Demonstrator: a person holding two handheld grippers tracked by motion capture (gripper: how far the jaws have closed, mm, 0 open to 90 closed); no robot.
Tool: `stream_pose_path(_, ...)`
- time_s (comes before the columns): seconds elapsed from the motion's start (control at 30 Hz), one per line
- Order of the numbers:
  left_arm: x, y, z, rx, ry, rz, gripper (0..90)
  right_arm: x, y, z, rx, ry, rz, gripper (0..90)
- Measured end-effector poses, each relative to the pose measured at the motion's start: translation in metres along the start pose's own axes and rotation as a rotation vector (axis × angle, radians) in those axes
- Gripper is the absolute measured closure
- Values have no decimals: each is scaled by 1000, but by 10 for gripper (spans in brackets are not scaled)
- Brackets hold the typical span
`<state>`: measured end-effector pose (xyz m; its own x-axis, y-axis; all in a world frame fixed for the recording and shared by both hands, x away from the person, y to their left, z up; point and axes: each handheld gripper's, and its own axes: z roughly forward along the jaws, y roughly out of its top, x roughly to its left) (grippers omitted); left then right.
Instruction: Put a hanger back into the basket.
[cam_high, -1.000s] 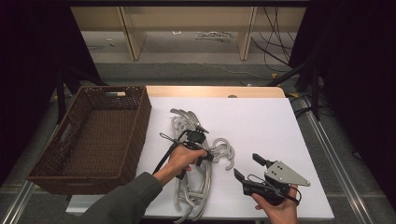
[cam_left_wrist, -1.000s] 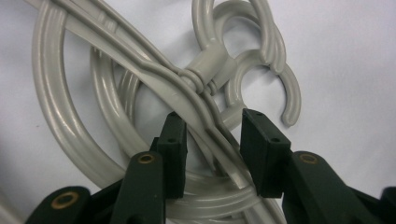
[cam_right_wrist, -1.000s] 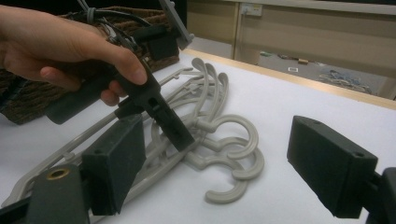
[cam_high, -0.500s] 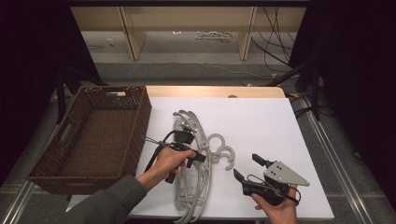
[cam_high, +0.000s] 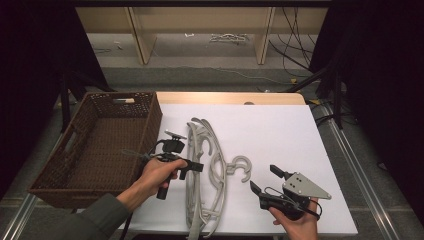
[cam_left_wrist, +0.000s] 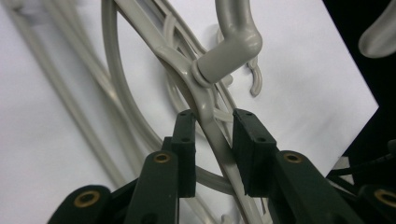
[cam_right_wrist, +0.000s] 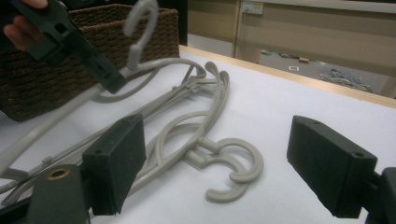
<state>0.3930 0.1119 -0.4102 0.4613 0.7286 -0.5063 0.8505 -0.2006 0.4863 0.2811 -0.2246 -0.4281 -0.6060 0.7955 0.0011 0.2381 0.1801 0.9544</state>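
Gripping grey hanger (cam_left_wrist: 205, 100), L gripper (cam_left_wrist: 212, 140) fingers closing; R gripper (cam_right_wrist: 233, 172) fingers wide; white tabletop (cam_high: 280, 130), dark room.

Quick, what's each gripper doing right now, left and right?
Left gripper: jaws have just been closing, clamped on a grey hanger, lifting it.
Right gripper: open, holding nothing.

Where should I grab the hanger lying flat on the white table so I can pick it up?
Grab the hanger by its short neck, just under the curled hook. Come straight down from above, one jaw on each side. It lies flat on the table, so only its top is free, and the neck is probably thin enough to pinch. The long arms are tangled with other hangers.
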Motion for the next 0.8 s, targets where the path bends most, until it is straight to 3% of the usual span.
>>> stream_pose_path(0.17, 9, -6, -17, -34, 7, -36, 737, 0, 0, 0, 10, 4, -1, 206)
stream_pose_path(0.27, 13, -9, -22, -41, 30, -30, 765, 0, 0, 0, 13, 7, 0, 206)
stream_pose_path(0.4, 21, -12, -35, -78, 40, -56, 806, 0, -1, 1, 9, 18, 8, 207)
stream_pose_path(0.53, 22, -14, -41, -88, 58, -48, 819, 0, -1, 2, 4, 17, 11, 207)
stream_pose_path(0.67, 22, -15, -50, -105, 47, -53, 821, 0, -1, 1, 22, 12, 2, 209)
stream_pose_path(0.8, 20, -15, -63, -138, 38, -20, 824, 0, -1, 1, 21, 10, 3, 209)
